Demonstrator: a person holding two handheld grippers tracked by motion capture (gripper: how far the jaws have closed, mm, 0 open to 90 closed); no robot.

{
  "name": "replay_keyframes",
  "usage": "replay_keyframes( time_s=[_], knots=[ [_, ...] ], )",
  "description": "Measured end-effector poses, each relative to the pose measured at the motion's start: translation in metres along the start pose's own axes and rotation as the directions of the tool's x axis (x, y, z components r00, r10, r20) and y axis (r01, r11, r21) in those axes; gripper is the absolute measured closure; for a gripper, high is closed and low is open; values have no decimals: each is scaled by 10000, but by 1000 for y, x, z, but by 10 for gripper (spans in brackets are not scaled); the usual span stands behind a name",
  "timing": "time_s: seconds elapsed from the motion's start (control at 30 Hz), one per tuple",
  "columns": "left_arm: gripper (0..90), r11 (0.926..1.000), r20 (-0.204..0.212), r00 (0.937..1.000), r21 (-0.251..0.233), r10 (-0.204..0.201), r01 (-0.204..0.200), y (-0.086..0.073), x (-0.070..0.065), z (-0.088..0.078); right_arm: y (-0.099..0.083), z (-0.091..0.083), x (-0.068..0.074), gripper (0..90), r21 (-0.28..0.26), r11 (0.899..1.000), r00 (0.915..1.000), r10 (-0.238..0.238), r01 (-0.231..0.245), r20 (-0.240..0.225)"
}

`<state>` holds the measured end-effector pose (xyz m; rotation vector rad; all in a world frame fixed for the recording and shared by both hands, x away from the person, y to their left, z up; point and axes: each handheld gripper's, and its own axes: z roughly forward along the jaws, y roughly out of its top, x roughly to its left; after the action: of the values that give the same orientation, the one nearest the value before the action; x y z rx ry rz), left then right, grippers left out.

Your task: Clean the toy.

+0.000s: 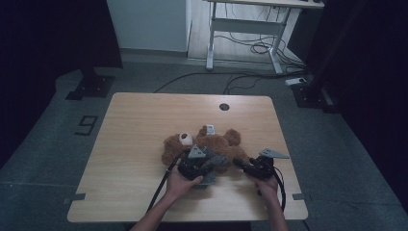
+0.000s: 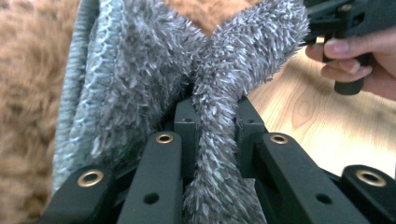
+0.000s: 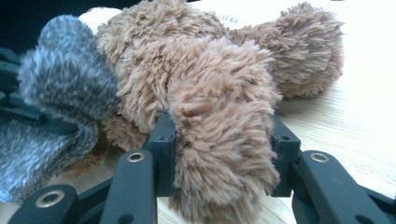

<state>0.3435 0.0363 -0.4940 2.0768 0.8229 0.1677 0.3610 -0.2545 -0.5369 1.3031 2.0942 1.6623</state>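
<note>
A brown teddy bear (image 1: 214, 142) lies on the wooden table (image 1: 134, 139), its head toward the left. In the left gripper view, my left gripper (image 2: 215, 116) is shut on a fold of a grey fuzzy cloth (image 2: 140, 70) that lies against the bear's fur (image 2: 23, 93). From above, this gripper (image 1: 210, 166) sits at the bear's near side with the cloth (image 1: 219, 160) bunched at its tip. My right gripper (image 3: 222, 130) is shut on one brown plush limb of the bear (image 3: 219, 116). It (image 1: 239, 163) reaches the bear from the right.
A round cable hole (image 1: 224, 107) sits near the table's far edge. Behind the table on the floor are a white desk frame (image 1: 240, 29), loose cables (image 1: 250, 48) and dark stand bases (image 1: 91, 86). The other hand and gripper (image 2: 350, 28) show beyond the cloth.
</note>
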Motion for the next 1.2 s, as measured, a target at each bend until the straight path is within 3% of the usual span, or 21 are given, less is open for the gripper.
replay_keyframes(
  time_s=[0.3, 0.53, 0.67, 0.87, 1.03, 1.2],
  knots=[
    [756, 9999, -87, 9999, -157, 50, -52, 2, -5, -3, -1, 0, 0, 568, -83, 10000, 10000, 21, -21, -16],
    [755, 9978, -113, 9996, -608, 252, -258, 31, -14, -4, -2, 0, 0, 567, -111, 9999, 10000, 62, -62, -3],
    [755, 9986, -122, 9995, -433, 282, -287, 43, -17, 7, -2, 0, 1, 568, -132, 9999, 10000, 66, -66, 4],
    [756, 9997, 67, 9999, -171, 155, -154, 34, -17, 22, -3, -1, 0, 568, -56, 10000, 10000, 40, -40, 20],
    [757, 9993, 155, 9994, 161, 322, -325, 28, -20, 27, -3, 0, 0, 568, -22, 10000, 10000, 20, -19, 71],
    [757, 9981, 285, 9989, 491, 362, -376, 13, -22, 35, -3, 0, 0, 568, -26, 10000, 10000, 22, -22, 54]
  ],
)
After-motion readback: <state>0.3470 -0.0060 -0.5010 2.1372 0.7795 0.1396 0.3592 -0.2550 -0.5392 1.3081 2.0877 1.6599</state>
